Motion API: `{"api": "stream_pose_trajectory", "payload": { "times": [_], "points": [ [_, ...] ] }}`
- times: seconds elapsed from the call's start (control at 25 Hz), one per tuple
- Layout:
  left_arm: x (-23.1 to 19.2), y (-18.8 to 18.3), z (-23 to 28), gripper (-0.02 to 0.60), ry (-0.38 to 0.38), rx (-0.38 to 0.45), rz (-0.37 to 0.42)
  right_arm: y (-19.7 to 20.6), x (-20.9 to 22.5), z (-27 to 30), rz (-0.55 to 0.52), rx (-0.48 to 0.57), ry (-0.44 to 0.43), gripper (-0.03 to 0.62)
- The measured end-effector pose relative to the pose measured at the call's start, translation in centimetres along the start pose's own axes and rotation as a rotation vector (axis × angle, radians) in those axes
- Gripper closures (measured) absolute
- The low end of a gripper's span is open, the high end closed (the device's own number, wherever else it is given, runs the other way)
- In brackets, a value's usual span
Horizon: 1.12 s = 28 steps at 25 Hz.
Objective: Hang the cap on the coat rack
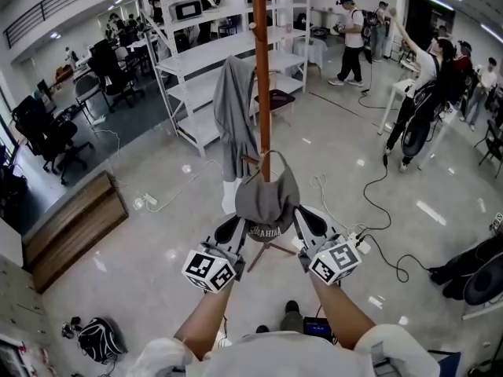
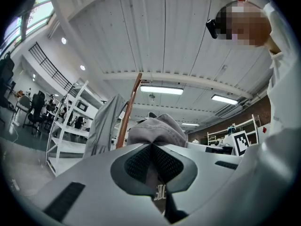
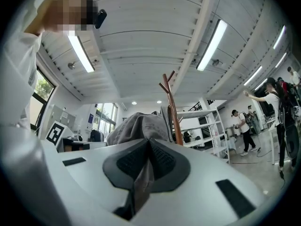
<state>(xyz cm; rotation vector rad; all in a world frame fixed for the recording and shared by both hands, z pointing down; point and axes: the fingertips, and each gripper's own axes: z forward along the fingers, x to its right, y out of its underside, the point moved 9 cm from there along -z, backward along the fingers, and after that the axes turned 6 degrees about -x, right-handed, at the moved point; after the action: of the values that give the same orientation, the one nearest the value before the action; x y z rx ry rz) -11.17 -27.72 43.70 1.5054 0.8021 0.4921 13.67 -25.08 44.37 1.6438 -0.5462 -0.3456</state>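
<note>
Pinching a grey cap [image 1: 267, 199] from both sides at the middle of the head view, crown sagging downward, white lettering along its lower edge, back strap arched up against the pole of the coat rack [image 1: 260, 77]; cannot tell whether that strap sits over a peg or only lies in front of the pole.

Closed on the cap's left edge with the left tongs [image 1: 230, 232]: in the left gripper view, dark pads pressed together on a fold of fabric bearing a printed mark, grey crown bulging just beyond them.

Closed likewise on the cap's right edge with the right tongs [image 1: 310, 223]: in the right gripper view, a strip of grey cloth caught between the pads and trailing toward the lower edge of the frame.

Just below the cap, at lower centre, two marker cubes [image 1: 210, 269], with bare forearms [image 1: 206, 320] running down to the bottom edge.

Rising from behind the cap to the top edge of the frame, the rack's brown wooden pole, short pegs angled out near the top. Draped on it just left of the pole and above the cap, a grey jacket [image 1: 233, 116].

Behind, toward upper left, white shelving [image 1: 196, 61].

On the glossy floor [image 1: 157, 242]: a black cable [image 1: 377, 210] curling at right, a long wooden bench [image 1: 75, 230] at left, a black backpack [image 1: 100, 338] at lower left.

Standing at upper right, well apart from the rack, several people [image 1: 350, 38].
</note>
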Motion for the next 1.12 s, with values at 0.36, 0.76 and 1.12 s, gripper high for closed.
{"api": "stream_pose_trajectory", "payload": {
  "times": [0.36,0.76,1.12],
  "points": [
    [-1.0,-6.2,5.6,0.565,-0.041,0.028,0.090,-6.5,4.6,4.8,-0.057,0.075,-0.115,0.566],
    [-1.5,-12.0,10.1,0.565,-0.080,0.079,0.167,-12.3,8.9,8.7,-0.117,0.146,-0.257,0.568],
    [-2.1,-15.4,11.3,0.565,-0.093,0.121,0.186,-16.0,9.7,11.4,-0.115,0.201,-0.369,0.568]
  ]
}}
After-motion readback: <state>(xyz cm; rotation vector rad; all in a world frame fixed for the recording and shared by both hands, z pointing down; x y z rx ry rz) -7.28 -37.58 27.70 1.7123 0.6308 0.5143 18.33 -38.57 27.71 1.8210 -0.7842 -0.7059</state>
